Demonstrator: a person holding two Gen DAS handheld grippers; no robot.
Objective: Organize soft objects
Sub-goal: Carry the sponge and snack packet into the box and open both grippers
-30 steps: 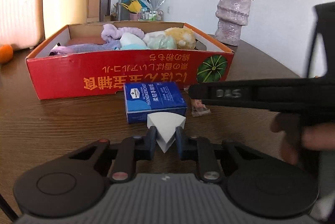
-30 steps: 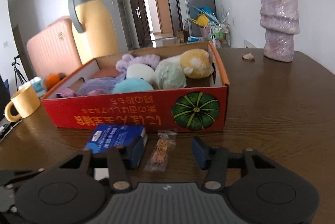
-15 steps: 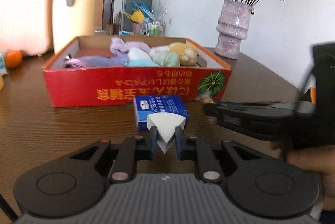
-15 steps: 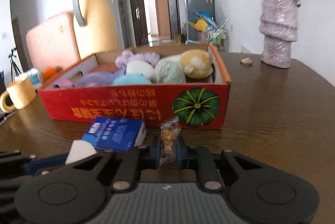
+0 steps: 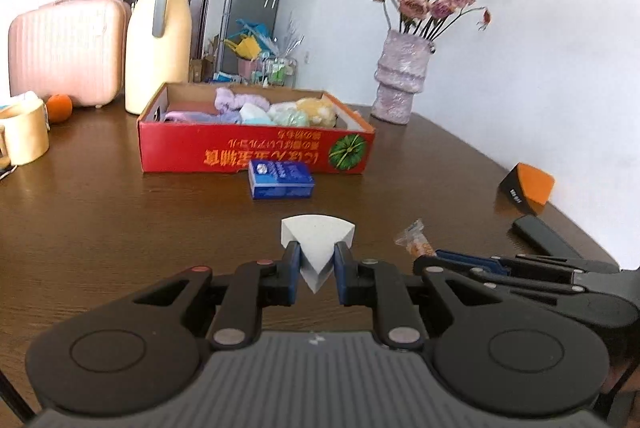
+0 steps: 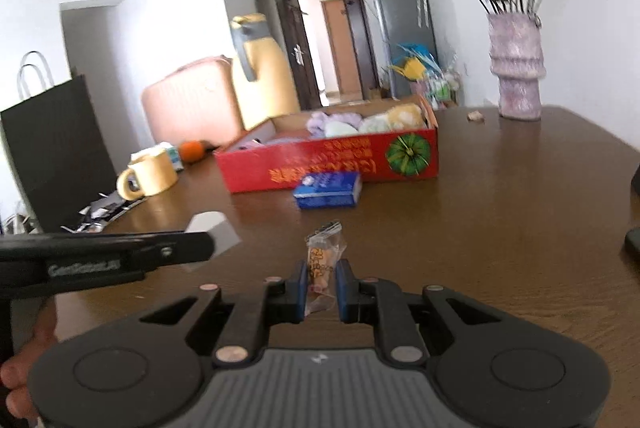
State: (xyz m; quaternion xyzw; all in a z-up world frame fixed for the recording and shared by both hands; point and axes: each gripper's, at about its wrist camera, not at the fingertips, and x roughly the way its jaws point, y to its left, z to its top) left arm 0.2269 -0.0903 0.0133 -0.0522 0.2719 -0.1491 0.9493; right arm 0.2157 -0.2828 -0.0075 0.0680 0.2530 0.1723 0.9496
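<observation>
White foam wedge [image 5: 317, 246] clamped in left gripper [image 5: 317, 270] — pads pinch its narrow tip, wide end fans out toward 12 o'clock, held off the table [image 5: 120, 228]. Right gripper [image 6: 321, 286] clenched on a clear snack packet [image 6: 322, 260], jaws having just been closing onto it, packet sticking up past the pads. In left view the right gripper sits at 4 o'clock, the packet poking out at its tip. Red box [image 5: 256, 151] at 12 o'clock, well apart from both grippers, soft plush and cloth items [image 5: 276, 107] packed inside. Blue tissue pack [image 5: 280, 179] lies just in front of the box wall. Vase [image 5: 402, 77] with dried roses at 1 o'clock — behind the box. Mug [image 6: 150, 173] at 10 o'clock in right view, orange [image 6: 191, 151] beyond it.
</observation>
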